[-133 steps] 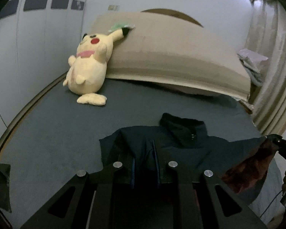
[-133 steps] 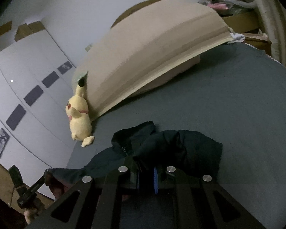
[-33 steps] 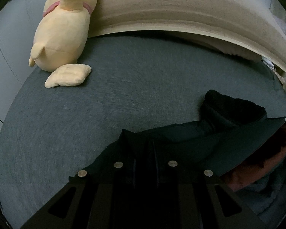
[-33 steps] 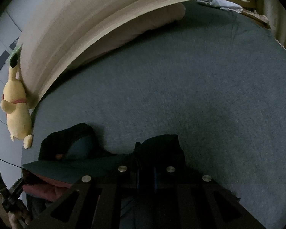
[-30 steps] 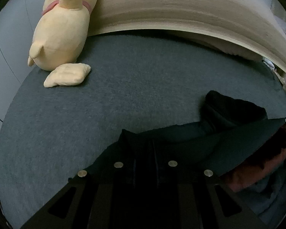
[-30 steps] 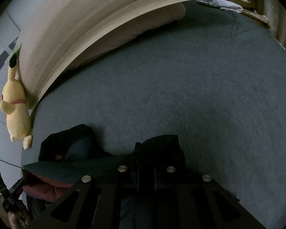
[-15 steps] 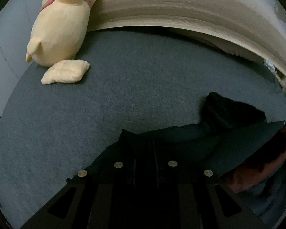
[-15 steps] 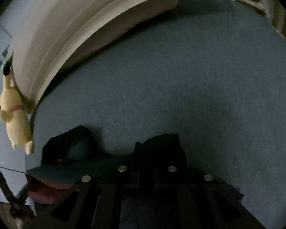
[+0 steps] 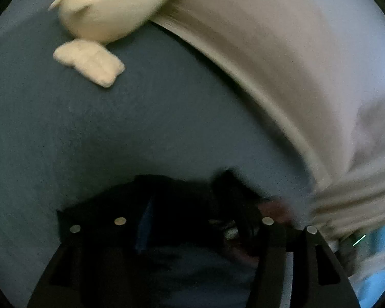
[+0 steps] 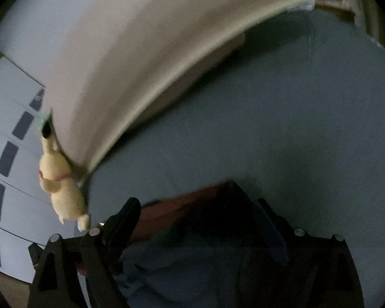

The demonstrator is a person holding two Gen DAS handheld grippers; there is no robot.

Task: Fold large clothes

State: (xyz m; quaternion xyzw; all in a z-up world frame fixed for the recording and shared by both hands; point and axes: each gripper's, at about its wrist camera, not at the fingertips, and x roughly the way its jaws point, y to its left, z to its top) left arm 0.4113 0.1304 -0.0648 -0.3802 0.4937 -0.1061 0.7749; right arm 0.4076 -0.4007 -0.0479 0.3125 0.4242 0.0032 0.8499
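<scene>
One dark navy fabric garment with a reddish-brown lining [image 9: 182,205] lies bunched at six o'clock in the left wrist view, and shows again at six o'clock in the right wrist view [image 10: 218,231]. One pale yellow plush toy [image 9: 107,15] sits at eleven o'clock in the left wrist view, at nine o'clock in the right wrist view [image 10: 61,184]. One long beige cushioned headboard [image 9: 282,59] runs from twelve to three o'clock. One grey-blue bed sheet [image 9: 115,133] spreads under everything. Two black two-finger grippers are present: the left gripper [image 9: 192,228] and the right gripper [image 10: 195,233], each showing four round silver screws.
</scene>
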